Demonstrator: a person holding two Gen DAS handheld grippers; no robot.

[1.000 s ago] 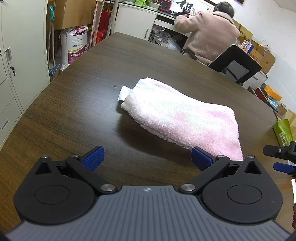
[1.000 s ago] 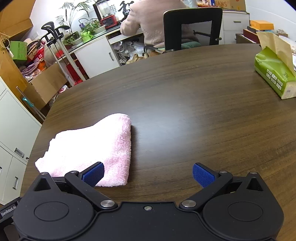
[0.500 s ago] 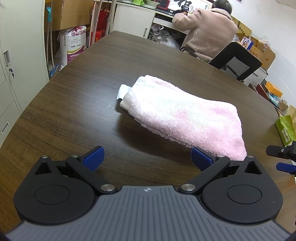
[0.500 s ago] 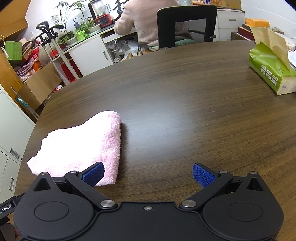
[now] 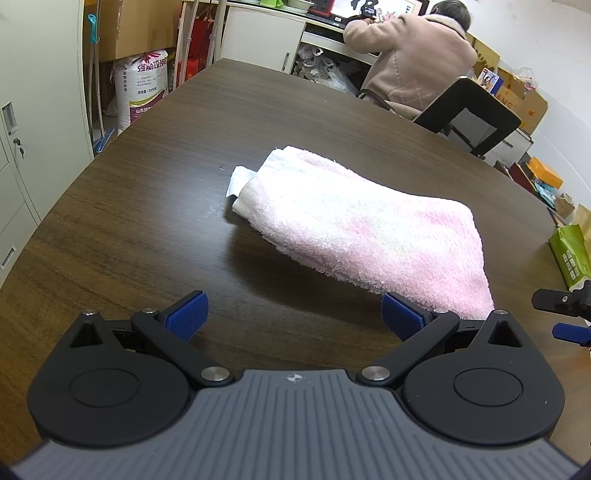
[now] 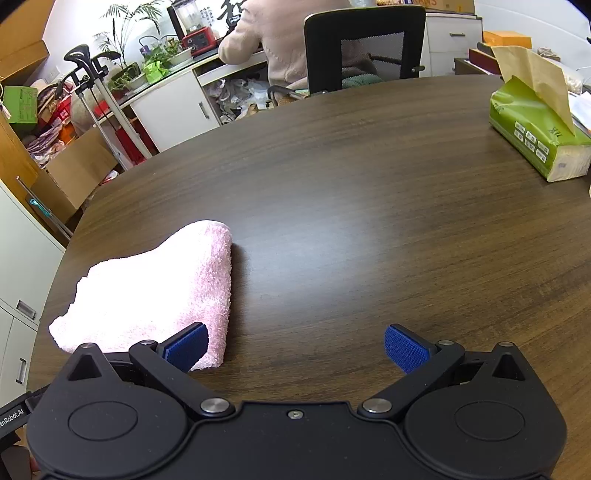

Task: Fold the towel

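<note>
Now towel (image 5: pixel 369 229) nearer both grippers.

Cluttered office: metal filing cabinets (image 5: pixel 33 122), mesh office chair (image 6: pixel 364 44), stacked cardboard boxes (image 5: pixel 127 27), person seated at desk (image 5: pixel 325 35).

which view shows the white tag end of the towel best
The left wrist view: the pink towel lies whole, its white tag at the far-left end. The right wrist view shows the towel overexposed, tag hidden.

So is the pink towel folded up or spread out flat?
Folded. The fluffy pink terry towel lies as a thick layered bundle with a rounded fold edge.
</note>
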